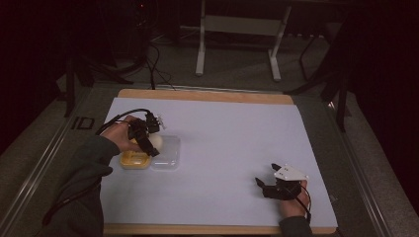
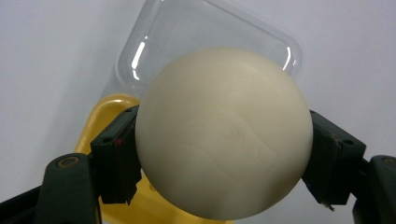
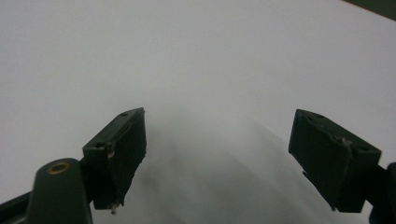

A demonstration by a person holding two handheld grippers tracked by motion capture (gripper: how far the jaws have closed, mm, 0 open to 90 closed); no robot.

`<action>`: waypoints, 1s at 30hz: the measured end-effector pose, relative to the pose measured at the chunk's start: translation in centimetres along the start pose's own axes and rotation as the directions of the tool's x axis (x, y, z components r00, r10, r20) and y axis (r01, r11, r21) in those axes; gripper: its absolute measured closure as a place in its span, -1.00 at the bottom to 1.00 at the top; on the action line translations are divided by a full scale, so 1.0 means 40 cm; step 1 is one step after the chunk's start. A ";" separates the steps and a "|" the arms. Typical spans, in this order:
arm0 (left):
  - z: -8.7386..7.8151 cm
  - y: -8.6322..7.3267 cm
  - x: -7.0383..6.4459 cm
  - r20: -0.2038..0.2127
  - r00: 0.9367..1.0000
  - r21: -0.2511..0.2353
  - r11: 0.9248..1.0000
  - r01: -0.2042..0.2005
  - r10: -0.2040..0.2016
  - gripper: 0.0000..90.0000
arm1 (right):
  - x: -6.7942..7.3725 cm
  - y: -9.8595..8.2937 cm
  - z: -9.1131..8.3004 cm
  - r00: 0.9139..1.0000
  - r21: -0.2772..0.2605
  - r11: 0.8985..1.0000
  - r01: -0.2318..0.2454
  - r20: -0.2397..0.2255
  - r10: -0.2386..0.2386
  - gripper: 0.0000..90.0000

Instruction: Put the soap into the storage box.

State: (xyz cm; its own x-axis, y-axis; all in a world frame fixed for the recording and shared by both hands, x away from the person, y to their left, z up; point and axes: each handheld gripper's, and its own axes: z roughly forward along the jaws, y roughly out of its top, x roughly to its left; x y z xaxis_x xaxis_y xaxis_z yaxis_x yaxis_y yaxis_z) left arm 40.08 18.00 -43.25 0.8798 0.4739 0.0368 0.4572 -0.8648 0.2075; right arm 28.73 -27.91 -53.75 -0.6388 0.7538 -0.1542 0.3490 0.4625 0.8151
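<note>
The left gripper (image 2: 224, 154) pinches the cream ball (image 2: 223, 133) at its widest, holding it just above the yellow tray (image 1: 132, 159) and clear lid (image 1: 168, 153), seemingly to clear their rims, while the right gripper (image 3: 219, 163) rests wide open, empty, well apart.

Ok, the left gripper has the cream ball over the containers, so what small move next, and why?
Probably lower the left gripper a little toward the yellow tray before opening. Its jaws are clamped on both sides of the cream ball, which hangs above the yellow tray and the clear plastic lid; released from there it might bounce or roll. The right gripper rests open, apart, on the white table cover.
</note>
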 end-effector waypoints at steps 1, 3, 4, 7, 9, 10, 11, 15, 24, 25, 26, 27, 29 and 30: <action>0.000 0.000 0.000 0.000 1.000 0.000 1.000 0.000 0.000 -0.45 | 0.000 0.000 0.000 1.000 0.000 1.000 0.000 0.000 0.000 -0.58; 0.002 -0.005 0.003 0.000 1.000 0.000 1.000 0.009 -0.009 -0.45 | 0.000 0.000 0.000 1.000 0.000 1.000 0.000 0.000 0.000 -0.58; 0.002 -0.007 0.005 -0.001 1.000 0.006 1.000 0.010 -0.010 -0.45 | 0.000 0.000 0.000 1.000 0.000 1.000 -0.001 0.000 0.001 -0.58; 0.006 -0.015 0.008 -0.009 1.000 0.013 1.000 0.024 -0.024 -0.45 | 0.000 0.000 0.000 1.000 0.001 1.000 0.000 0.000 0.000 -0.58; 0.009 -0.021 0.013 -0.008 1.000 0.022 0.999 0.028 -0.028 -0.45 | 0.000 0.000 0.000 1.000 0.000 1.000 0.000 0.000 0.000 -0.58; 0.010 -0.026 0.016 -0.013 1.000 0.025 0.999 0.028 -0.027 -0.45 | 0.000 0.000 0.000 1.000 0.000 1.000 0.000 0.000 0.000 -0.58; 0.011 -0.028 0.017 -0.012 0.999 0.027 0.999 0.036 -0.035 -0.45 | 0.000 0.000 0.000 1.000 0.000 1.000 0.000 0.000 0.000 -0.58; 0.015 -0.041 0.022 -0.015 0.999 0.044 0.998 0.045 -0.044 -0.45 | 0.000 0.000 0.000 1.000 0.001 1.000 0.003 0.001 -0.003 -0.58; 0.024 -0.065 0.039 -0.019 0.997 0.048 0.996 0.077 -0.076 -0.45 | 0.000 0.000 0.001 1.000 0.001 1.000 0.004 0.001 -0.004 -0.58; 0.025 -0.066 0.040 -0.020 0.997 0.047 0.996 0.077 -0.076 -0.45 | 0.000 0.000 0.001 1.000 0.001 1.000 0.002 0.001 -0.002 -0.58; 0.028 -0.068 0.042 -0.023 0.997 0.051 0.996 0.080 -0.079 -0.45 | 0.001 0.000 0.001 1.000 0.002 1.000 0.003 0.001 -0.003 -0.58; 0.028 -0.068 0.042 -0.023 0.997 0.051 0.996 0.080 -0.079 -0.45 | 0.001 0.000 0.001 1.000 0.002 1.000 0.003 0.001 -0.003 -0.58; 0.031 -0.071 0.042 -0.028 0.997 0.059 0.995 0.079 -0.078 -0.45 | 0.001 0.000 0.001 1.000 0.002 1.000 0.003 0.002 -0.003 -0.58; 0.035 -0.073 0.043 -0.036 0.996 0.071 0.994 0.079 -0.076 -0.45 | 0.001 0.000 0.001 1.000 0.001 1.000 0.004 0.003 -0.004 -0.58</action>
State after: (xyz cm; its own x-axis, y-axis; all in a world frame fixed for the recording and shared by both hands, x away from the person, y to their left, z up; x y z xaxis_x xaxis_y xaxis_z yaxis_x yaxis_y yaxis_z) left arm 40.44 21.13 -45.14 0.8371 0.5442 0.0558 0.5331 -0.8344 0.1397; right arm 28.73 -27.88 -53.76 -0.6384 0.7532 -0.1586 0.3474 0.4659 0.8138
